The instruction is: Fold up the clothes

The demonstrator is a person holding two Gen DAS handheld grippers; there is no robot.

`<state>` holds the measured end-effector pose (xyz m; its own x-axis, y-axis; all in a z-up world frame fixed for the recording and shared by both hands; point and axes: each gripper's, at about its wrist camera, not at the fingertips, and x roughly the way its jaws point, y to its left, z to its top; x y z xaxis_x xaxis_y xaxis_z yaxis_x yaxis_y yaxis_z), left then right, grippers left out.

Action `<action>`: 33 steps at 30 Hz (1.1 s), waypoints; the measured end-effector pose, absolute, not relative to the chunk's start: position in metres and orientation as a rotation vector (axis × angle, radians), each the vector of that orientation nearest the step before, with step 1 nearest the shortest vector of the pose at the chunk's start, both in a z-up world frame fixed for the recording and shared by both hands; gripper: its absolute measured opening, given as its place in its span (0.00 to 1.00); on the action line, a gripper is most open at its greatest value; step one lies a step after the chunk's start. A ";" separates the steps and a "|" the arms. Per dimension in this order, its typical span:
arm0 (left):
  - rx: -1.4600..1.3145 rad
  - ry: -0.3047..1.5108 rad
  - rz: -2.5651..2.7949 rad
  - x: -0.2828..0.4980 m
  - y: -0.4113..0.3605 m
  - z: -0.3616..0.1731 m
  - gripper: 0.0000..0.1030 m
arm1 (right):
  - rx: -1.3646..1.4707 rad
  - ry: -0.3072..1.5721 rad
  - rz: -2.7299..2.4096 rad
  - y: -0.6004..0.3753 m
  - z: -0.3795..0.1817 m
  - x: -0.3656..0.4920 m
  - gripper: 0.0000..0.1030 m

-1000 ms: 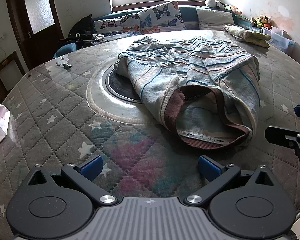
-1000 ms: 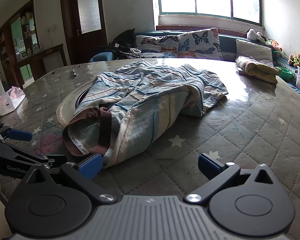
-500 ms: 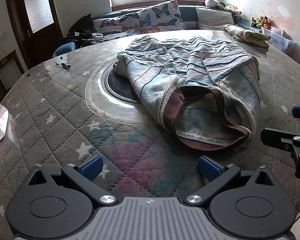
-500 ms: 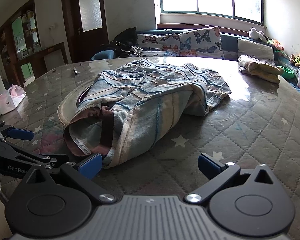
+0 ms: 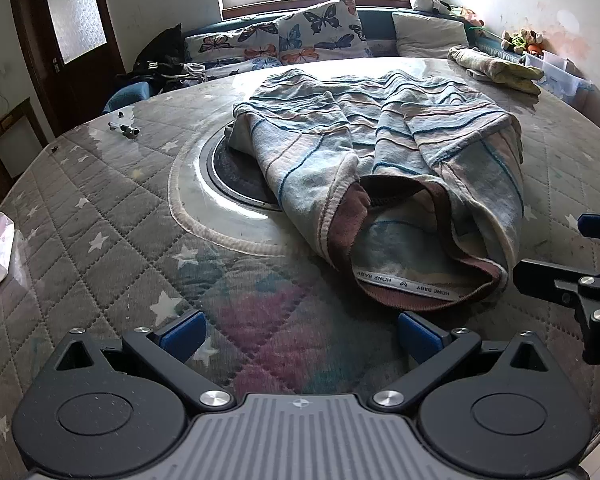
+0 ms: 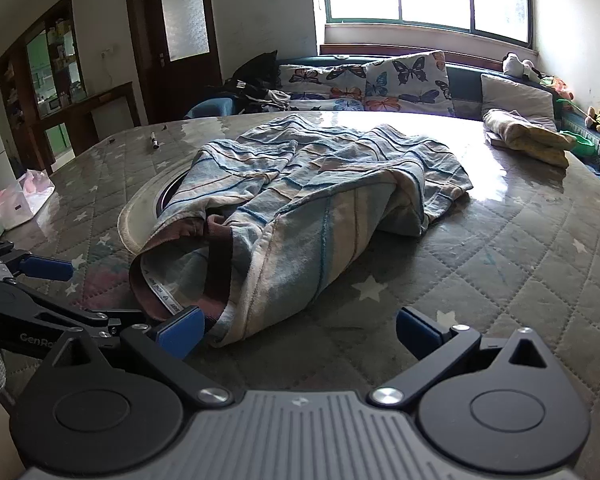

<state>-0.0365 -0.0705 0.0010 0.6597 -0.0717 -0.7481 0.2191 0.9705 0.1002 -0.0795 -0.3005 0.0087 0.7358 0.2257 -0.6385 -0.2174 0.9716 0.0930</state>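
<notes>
A striped blue, pink and cream garment (image 5: 380,160) (image 6: 320,200) lies crumpled on the quilted round table (image 5: 100,220) (image 6: 520,280). Its brown waistband with a white printed tape (image 5: 404,284) faces me. My left gripper (image 5: 300,334) is open, hovering just short of the waistband's near left side. My right gripper (image 6: 300,330) is open too, its left blue pad (image 6: 182,334) almost at the garment's near hem. Each gripper shows at the edge of the other's view: the right one (image 5: 580,256), the left one (image 6: 40,280).
A round glass-covered recess (image 5: 236,172) sits in the table's middle, partly under the garment. A folded yellowish cloth (image 5: 496,66) (image 6: 528,136) lies at the far right. A small pen-like item (image 5: 124,130) lies far left. A sofa with butterfly cushions (image 5: 300,40) stands behind.
Both grippers have crept slightly closer to the garment's waistband; the right gripper's left pad now nearly meets the hem. The garment itself has not moved.
</notes>
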 end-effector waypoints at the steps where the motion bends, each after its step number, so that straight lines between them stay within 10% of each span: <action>1: 0.188 0.837 -0.165 -0.036 -0.071 0.001 1.00 | 0.013 0.704 0.245 -0.300 0.008 -0.079 1.00; 33: 0.169 0.704 -0.154 0.031 -0.065 0.039 1.00 | 0.044 0.667 0.277 -0.318 0.031 -0.029 0.97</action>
<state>0.0315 -0.0653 0.0395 0.7519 -0.0837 -0.6540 0.1976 0.9749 0.1023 -0.0294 -0.3182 0.0307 0.7505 0.2675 -0.6043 -0.2393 0.9624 0.1288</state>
